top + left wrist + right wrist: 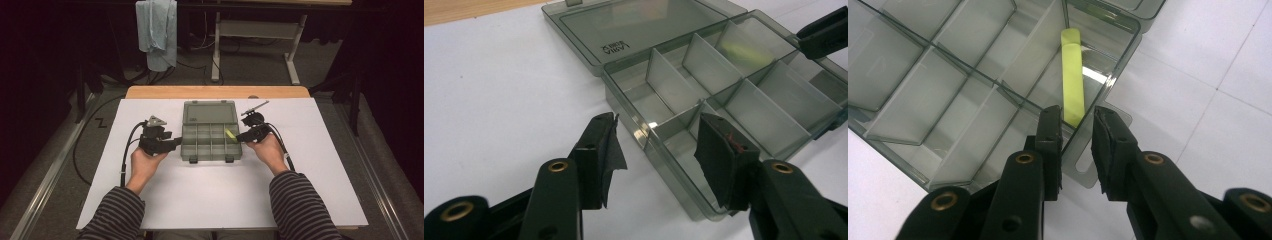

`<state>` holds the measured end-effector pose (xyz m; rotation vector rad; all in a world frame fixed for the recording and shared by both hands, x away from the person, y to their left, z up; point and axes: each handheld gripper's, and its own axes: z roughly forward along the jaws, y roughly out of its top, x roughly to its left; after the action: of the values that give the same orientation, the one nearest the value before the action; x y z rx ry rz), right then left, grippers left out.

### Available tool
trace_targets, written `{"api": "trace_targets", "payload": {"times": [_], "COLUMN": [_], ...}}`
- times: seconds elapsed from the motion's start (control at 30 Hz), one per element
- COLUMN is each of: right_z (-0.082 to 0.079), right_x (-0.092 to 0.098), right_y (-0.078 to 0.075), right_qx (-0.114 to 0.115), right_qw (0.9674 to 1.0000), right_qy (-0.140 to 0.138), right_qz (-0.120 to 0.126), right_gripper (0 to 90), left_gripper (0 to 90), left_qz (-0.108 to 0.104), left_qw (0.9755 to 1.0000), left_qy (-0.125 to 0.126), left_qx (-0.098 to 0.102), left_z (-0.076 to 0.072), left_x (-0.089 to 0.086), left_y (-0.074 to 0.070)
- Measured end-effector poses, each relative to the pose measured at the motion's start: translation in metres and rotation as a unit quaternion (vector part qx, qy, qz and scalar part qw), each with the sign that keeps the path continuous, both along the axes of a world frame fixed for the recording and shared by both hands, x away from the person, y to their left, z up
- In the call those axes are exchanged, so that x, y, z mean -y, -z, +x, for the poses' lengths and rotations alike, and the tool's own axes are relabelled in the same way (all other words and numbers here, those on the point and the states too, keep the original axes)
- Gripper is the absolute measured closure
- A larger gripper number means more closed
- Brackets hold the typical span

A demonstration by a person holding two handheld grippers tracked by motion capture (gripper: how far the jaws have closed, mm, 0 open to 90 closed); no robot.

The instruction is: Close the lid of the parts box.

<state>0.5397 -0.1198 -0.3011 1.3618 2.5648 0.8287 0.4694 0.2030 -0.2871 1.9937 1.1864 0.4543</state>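
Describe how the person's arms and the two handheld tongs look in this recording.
Both forearms wear dark sleeves with thin pale stripes. The left tongs and right tongs are black, each trailing a black cable. The left one carries a grey three-cornered plate on top. Up close, the jaws show brass-coloured rivets and black, frayed pad tape.

Both striped-sleeved forearms reach in from the table's near edge. The left gripper [176, 142] lies level in the left hand [145, 162], pointing right, its jaws apart with nothing pressed between them. The right gripper [239, 136], in the right hand [269, 152], points left with jaws narrowly parted.
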Motion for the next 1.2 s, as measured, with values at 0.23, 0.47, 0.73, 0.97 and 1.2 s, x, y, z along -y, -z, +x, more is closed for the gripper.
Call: {"api": "trace_targets", "payload": {"times": [0.23, 0.47, 0.73, 0.97, 1.2], "right_z": [0.000, 0.000, -0.001, 0.000, 0.000], "right_x": [0.000, 0.000, 0.000, 0.000, 0.000], "right_y": [0.000, 0.000, 0.000, 0.000, 0.000], "right_qx": [0.000, 0.003, 0.004, 0.003, 0.004], "right_qw": [1.0000, 1.0000, 1.0000, 1.0000, 1.0000], "right_qy": [0.000, 0.000, 0.000, -0.001, -0.002], "right_qz": [0.001, 0.000, -0.001, -0.001, -0.002], "right_gripper": [76.6, 76.7, 76.8, 76.8, 76.8], "left_gripper": [49.0, 48.8, 49.0, 49.2, 49.6], "left_qz": [0.003, 0.006, 0.016, 0.021, 0.030], "left_qw": [0.9999, 0.9999, 0.9996, 0.9989, 0.9979], "left_qy": [-0.001, -0.003, -0.011, -0.012, -0.014], "left_qx": [-0.011, -0.010, -0.022, -0.040, -0.055], "left_z": [0.014, 0.023, 0.035, 0.048, 0.060], "left_x": [0.007, 0.012, 0.013, 0.015, 0.020], "left_y": [-0.005, -0.010, -0.010, -0.011, -0.012]}}
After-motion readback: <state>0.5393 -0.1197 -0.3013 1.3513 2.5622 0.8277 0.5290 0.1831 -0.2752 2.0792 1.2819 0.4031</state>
